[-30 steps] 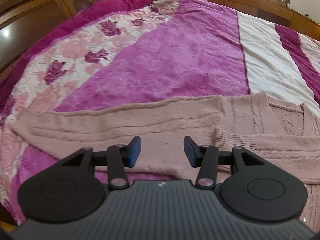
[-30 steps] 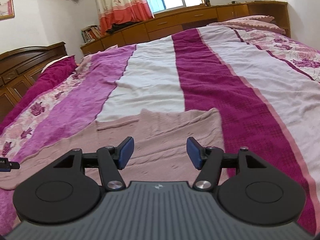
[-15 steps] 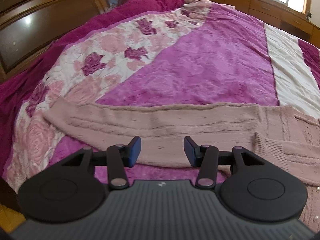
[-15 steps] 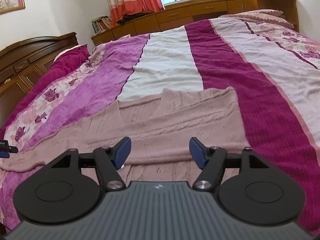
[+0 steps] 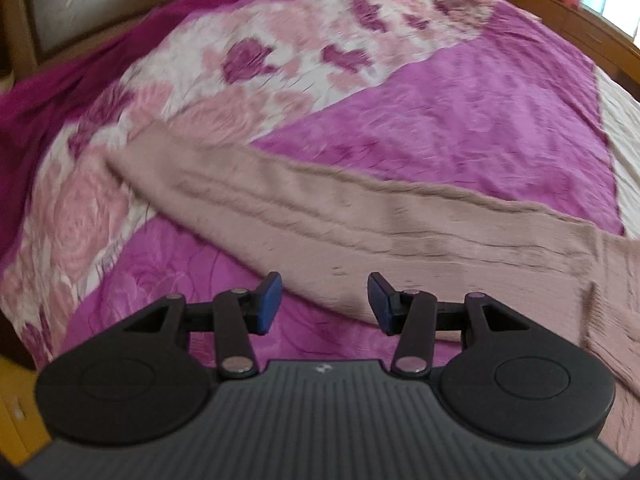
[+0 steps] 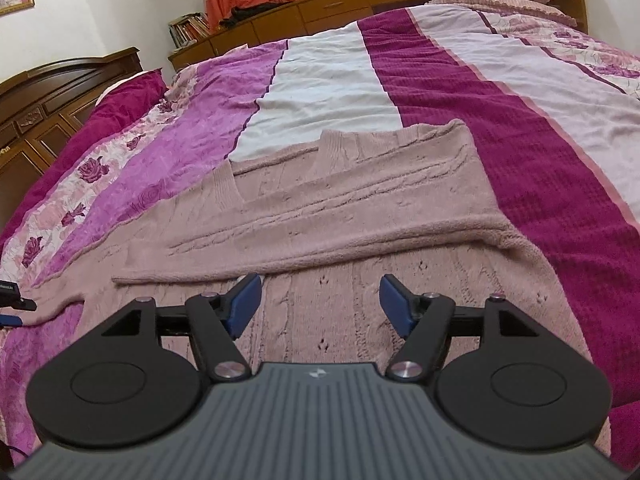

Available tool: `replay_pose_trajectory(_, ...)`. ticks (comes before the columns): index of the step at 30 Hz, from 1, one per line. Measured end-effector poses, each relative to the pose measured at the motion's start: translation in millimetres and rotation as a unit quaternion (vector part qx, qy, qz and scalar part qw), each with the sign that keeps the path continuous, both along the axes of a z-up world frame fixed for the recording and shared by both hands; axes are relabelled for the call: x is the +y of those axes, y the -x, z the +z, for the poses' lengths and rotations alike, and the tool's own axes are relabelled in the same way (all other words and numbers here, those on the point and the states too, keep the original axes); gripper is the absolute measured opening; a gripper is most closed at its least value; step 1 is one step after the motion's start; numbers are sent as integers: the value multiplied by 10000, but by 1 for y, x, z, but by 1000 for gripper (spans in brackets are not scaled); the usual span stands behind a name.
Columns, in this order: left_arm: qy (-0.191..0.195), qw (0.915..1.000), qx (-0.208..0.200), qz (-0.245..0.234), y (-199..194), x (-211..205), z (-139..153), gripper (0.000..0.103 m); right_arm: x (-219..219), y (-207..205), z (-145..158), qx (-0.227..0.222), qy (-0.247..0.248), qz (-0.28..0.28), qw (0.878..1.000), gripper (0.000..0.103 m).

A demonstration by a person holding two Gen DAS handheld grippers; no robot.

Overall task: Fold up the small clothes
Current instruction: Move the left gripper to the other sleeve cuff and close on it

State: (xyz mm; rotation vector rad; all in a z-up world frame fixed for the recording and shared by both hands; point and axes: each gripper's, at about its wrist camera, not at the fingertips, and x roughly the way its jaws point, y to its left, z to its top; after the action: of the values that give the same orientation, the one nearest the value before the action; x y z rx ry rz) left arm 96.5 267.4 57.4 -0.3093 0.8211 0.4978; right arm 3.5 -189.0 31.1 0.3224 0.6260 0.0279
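A dusty-pink knitted sweater (image 6: 360, 200) lies flat on the bed, with its right side folded over the body. Its long sleeve (image 5: 360, 220) stretches out to the left across the bedspread, and the cuff (image 5: 136, 148) lies on the rose print. My left gripper (image 5: 324, 292) hangs open just above the sleeve's near edge, with nothing between its blue pads. My right gripper (image 6: 320, 292) stands open over the sweater's lower body, just below the folded edge, and holds nothing. The tip of the left gripper (image 6: 12, 300) shows at the left edge of the right wrist view.
The bedspread (image 6: 500, 140) has magenta, white and floral stripes and covers the whole bed. A dark wooden headboard (image 6: 52, 96) stands at the left, and low wooden cabinets (image 6: 340, 12) run under the window. A pink pillow (image 6: 500, 0) lies at the far right.
The left gripper has slid left along the sleeve towards the cuff and rolled somewhat. The right gripper has come lower and nearer over the sweater's body, and its jaws have widened a little.
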Motion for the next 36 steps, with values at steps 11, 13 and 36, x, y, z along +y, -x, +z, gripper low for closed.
replay_pose_trajectory(11, 608, 9959, -468, 484, -5, 31, -19, 68, 6, -7, -11, 126, 35, 2, 9999, 72)
replay_pose_trajectory(13, 652, 9947, -566, 562, -7, 34, -21, 68, 7, -8, -12, 132, 37, 11, 9999, 72)
replay_pose_trajectory(36, -36, 9959, -835, 350, -20, 45, -29, 19, -3, -6, -19, 131, -57, -158, 9998, 72)
